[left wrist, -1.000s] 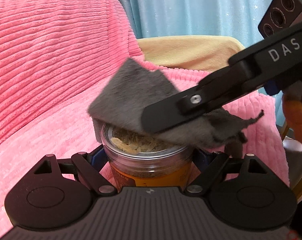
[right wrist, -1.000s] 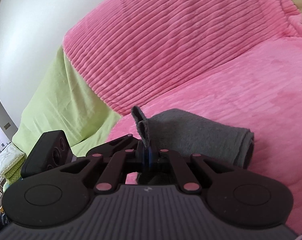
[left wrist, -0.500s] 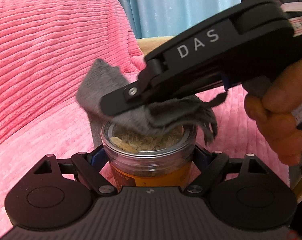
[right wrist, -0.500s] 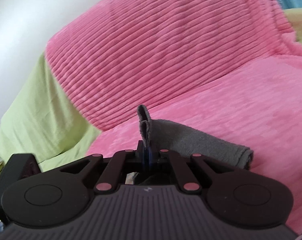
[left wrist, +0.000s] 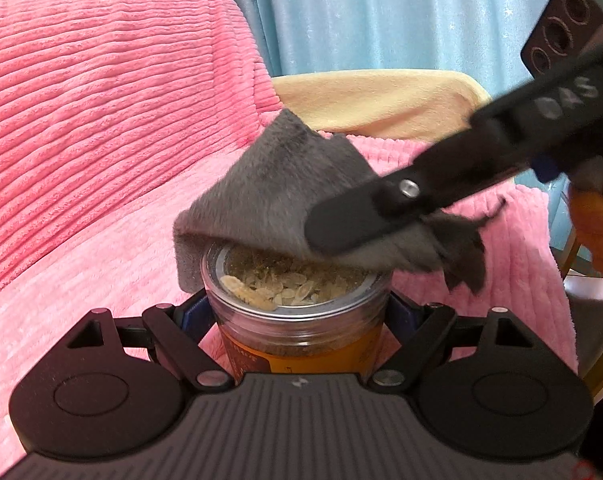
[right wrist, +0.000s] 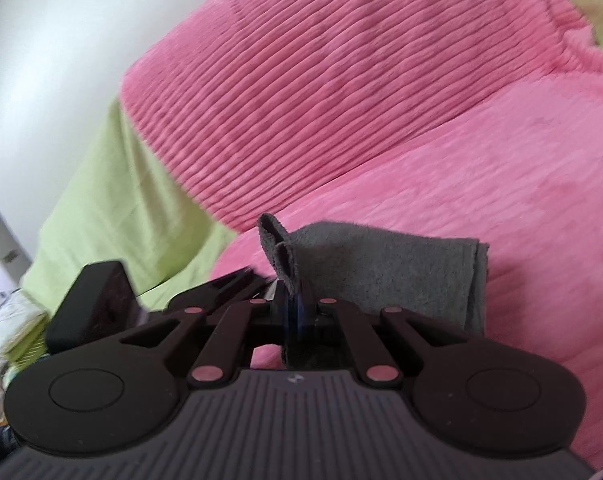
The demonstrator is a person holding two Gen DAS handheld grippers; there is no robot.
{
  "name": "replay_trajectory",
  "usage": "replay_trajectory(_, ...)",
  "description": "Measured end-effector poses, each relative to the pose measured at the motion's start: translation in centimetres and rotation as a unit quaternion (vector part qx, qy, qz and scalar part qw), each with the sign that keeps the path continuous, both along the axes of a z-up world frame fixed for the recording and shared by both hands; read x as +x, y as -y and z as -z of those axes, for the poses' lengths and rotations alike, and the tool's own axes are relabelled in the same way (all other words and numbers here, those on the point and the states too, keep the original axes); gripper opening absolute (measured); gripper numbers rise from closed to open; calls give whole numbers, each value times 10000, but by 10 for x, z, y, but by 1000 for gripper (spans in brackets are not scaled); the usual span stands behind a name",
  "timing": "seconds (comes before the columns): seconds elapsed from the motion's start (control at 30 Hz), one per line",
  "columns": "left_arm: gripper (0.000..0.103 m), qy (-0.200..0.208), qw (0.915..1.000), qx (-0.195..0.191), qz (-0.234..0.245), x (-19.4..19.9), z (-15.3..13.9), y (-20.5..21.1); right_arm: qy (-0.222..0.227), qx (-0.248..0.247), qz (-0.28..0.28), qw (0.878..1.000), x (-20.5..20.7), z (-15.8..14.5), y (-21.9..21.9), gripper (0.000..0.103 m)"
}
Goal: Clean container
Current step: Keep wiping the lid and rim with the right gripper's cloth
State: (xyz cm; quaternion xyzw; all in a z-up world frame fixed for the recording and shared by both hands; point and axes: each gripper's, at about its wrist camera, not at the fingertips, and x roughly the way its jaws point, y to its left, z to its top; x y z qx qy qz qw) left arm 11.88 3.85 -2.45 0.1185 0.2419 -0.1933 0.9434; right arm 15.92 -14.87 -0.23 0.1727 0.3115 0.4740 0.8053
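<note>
At frame centre the left gripper [left wrist: 297, 312] clamps the container [left wrist: 297, 320] while the right gripper [right wrist: 295, 312], pinching the grey cloth [left wrist: 285, 196], wipes its lid, sides seemingly unwiped.

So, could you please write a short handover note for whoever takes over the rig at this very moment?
Left gripper: shut on the clear jar, holding it upright above the pink blanket. The jar has an orange label, a transparent lid, and pale flakes inside.
Right gripper: shut on the folded grey cloth, which lies across the far part of the lid and hangs down the jar's left side.
Done: both grips secure; cloth is on the lid top.
Left: probably wipe the uncovered near part of the lid, then the jar's sides. How clean it is cannot be judged.
</note>
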Motion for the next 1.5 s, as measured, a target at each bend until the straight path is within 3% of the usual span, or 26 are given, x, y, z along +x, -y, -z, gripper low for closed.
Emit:
replay_trajectory(0.27, 85, -8, 10000, -45, -20, 3, 1, 0, 64, 12, -153, 9999, 1, -1, -28, 1)
replay_trajectory(0.43, 85, 3, 10000, -54, -5, 0, 1, -2, 347, -205, 39, 9992, 9, -8, -48, 1)
replay_trajectory(0.8, 85, 35, 10000, -18, 35, -3, 1, -6, 340, -161, 867, 9955, 23, -3, -18, 1)
replay_trajectory(1.13, 85, 45, 10000, 4, 37, -8, 3, -4, 127, -160, 330, 9992, 8, -3, 3, 1)
replay_trajectory(1.33, 85, 32, 10000, 6, 31, -5, 2, -3, 42, -26, 8, 10000, 2, -2, -8, 1)
replay_trajectory(1.5, 85, 29, 10000, 1, 27, -9, 3, -3, 96, -27, 58, 9999, 3, -4, -21, 1)
